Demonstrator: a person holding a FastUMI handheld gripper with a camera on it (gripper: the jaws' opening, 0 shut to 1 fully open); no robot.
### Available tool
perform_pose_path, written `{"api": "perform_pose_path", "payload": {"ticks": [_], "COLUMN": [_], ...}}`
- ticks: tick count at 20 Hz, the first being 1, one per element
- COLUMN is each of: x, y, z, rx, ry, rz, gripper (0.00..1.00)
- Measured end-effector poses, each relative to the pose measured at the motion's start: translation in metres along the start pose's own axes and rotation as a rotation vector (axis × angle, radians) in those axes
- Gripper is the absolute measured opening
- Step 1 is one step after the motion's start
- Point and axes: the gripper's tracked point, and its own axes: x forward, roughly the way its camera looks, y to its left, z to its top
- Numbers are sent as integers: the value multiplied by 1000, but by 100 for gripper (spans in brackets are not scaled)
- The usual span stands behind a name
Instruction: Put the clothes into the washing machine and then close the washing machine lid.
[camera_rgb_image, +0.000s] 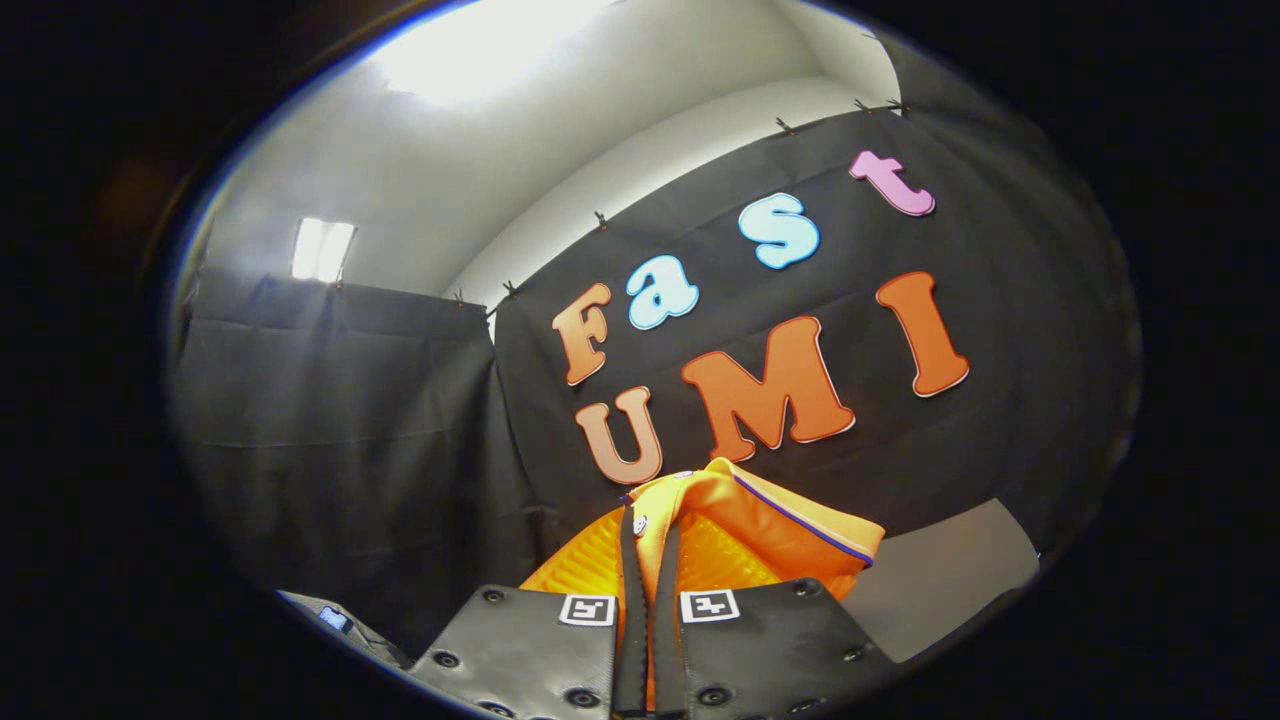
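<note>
An orange garment (770, 525) with a thin purple trim line is pinched between my two fingers and bulges up just beyond them. My gripper (650, 520) is shut on this cloth, lifted and tilted up toward the black booth wall. The fingers stand nearly together, with a thin fold of orange fabric squeezed in the narrow gap. The rest of the garment hangs below, hidden behind the gripper body.
A grey flat surface (940, 580) lies to the right of the fingers, below the wall cloth. At the lower left, a grey edge with a small blue panel (335, 618) peeks in. White ceiling and a bright light are above.
</note>
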Motion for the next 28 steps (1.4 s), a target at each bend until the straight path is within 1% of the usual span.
{"api": "perform_pose_path", "payload": {"ticks": [3, 5, 8, 12, 19, 23, 28], "x": [20, 42, 76, 130, 207, 243, 256], "y": [39, 60, 92, 118, 141, 144, 144], "z": [0, -7, -23, -50, -114, -165, -246], "rx": [-19, -34, -72, -72, -69, -61, -72], "ry": [-18, -24, -22, -24, 17, 78, 208], "rz": [20, 24, 27, 14, -16, -45, -67], "gripper": [10, 10, 10, 10, 10, 10, 10]}}
